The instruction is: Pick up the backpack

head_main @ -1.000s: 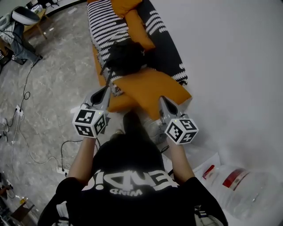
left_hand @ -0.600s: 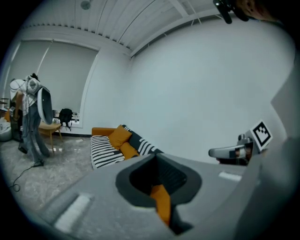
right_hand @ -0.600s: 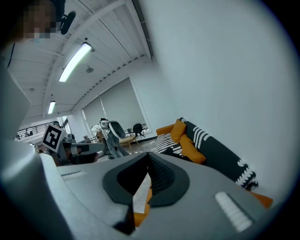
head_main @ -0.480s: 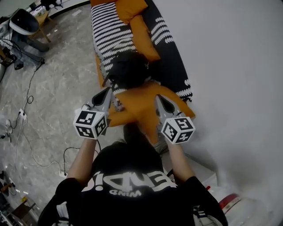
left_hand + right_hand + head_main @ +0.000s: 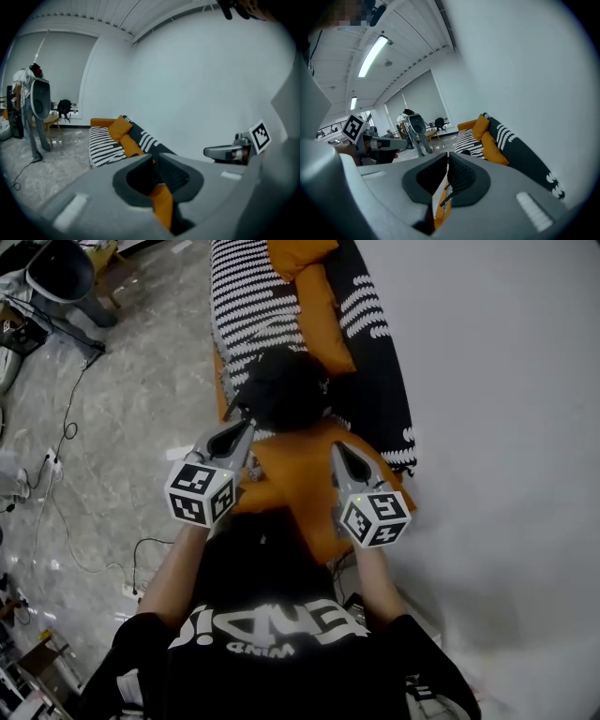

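Observation:
A black backpack lies on the striped sofa, between an orange bolster and a big orange cushion. My left gripper points at the backpack's near left edge; its tips sit just short of it. The jaws are closed but starting to open, with nothing between them. My right gripper hovers over the orange cushion, a little short of the backpack, shut and empty. Both gripper views see the sofa beyond the jaws; the backpack is hidden behind them.
A white wall runs along the sofa's right side. Grey stone floor with loose cables lies to the left. A grey chair stands at the far left. The person's dark shirt fills the bottom.
Both grippers have moved forward toward the sofa together. The backpack now lies just beyond the left gripper's tips, and the water jug at bottom right has left the view.

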Tool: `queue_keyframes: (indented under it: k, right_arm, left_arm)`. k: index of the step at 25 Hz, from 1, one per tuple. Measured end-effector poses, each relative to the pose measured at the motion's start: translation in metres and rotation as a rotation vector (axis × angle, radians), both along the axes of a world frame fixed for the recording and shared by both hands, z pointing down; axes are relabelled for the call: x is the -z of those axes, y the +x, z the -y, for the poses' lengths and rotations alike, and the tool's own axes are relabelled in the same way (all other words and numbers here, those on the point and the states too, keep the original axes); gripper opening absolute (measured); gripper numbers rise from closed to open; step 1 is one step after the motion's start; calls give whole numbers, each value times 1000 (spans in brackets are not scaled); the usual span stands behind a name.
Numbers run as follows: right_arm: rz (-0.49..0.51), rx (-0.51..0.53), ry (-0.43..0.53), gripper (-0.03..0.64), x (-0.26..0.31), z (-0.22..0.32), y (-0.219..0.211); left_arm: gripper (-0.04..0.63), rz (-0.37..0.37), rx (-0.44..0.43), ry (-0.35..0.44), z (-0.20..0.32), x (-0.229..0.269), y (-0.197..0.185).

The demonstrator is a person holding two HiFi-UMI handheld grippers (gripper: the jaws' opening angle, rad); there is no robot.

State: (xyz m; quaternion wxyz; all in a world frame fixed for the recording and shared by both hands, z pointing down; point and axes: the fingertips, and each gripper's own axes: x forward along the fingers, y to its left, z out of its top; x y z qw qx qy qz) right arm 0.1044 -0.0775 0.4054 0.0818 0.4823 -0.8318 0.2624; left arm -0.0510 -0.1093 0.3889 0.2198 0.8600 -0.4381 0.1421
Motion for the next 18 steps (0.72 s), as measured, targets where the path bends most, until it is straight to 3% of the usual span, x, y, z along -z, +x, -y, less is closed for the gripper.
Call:
queue_keyframes:
  k: [3, 8, 12, 18]
  right_arm:
    - [9, -5, -14, 35, -5, 7, -9]
    - [-4, -44, -36, 196, -18, 18, -19]
    - [-23, -62, -49, 272, -35, 20, -14]
    - [-47, -45, -86, 282, -68, 34, -12]
  left_arm:
    - [77, -10, -15, -21, 9, -6, -8]
    - [300, -17, -53, -64, 26, -26, -17]
    - [349, -35, -74, -74, 31, -40, -10]
    - [399, -23, -97, -130, 48, -71, 4]
